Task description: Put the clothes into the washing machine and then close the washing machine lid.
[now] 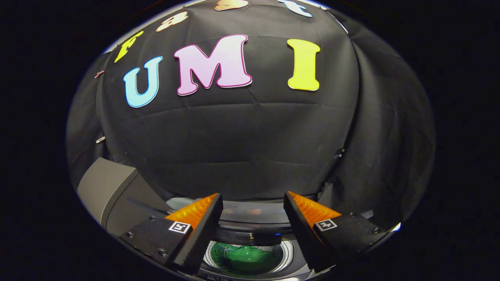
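Clothes in the drum, lid not yet closed

Gripper [253, 218] at lower centre of the frame, held above the washing machine [250, 230], fingers [199, 226] spread well apart and clamped on nothing. Between and below the fingers, at the bottom centre: round drum opening [289, 251] with a pale ring-shaped rim. Inside the drum: green clothes [246, 259], lying low, no part seen draped over the rim. Just beyond the drum, between the fingertips: dark band of the machine's rear top panel. To the lower left, beside the left finger: grey slanted slab [105, 187], probably the raised lid, though hinge and full outline hidden, so not certain. Behind everything: black cloth wall of the booth [250, 136].

Judged step in hand: loading apparently done; closing of the lid remaining. Advice for doing it well: move toward the grey slab at lower left, approach its free edge rather than its hinge side, contact with one finger or a light pinch, then guide down in an arc over the drum. Slow lowering preferable to dropping. Check first for fabric on the rim, since a trapped fold would block full closure. Contents of drum otherwise partly hidden by the fingers; amount of clothing not determinable.
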`<state>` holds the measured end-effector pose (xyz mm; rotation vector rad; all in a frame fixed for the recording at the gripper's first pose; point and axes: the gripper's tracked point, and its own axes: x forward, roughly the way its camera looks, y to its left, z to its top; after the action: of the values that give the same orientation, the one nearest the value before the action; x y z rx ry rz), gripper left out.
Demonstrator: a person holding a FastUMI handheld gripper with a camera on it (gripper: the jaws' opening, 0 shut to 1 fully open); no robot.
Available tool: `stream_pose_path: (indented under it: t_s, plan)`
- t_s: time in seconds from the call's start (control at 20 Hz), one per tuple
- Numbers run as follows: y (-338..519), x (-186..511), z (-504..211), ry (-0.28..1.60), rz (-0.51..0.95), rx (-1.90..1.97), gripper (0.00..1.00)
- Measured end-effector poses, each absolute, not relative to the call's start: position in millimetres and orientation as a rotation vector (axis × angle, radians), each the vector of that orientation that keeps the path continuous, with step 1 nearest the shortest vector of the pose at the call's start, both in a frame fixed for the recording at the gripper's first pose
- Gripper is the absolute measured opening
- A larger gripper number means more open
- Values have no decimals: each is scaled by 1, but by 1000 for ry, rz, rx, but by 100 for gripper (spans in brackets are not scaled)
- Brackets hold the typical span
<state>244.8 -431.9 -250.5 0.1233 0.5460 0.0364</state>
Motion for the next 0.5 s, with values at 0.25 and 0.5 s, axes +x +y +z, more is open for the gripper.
stream_pose_path:
  t_s: [0.25,0.5]
  plan:
    - [-431,216,-266,582,-5,122,99]
    - [-421,167,-315,679,-31,114,99]
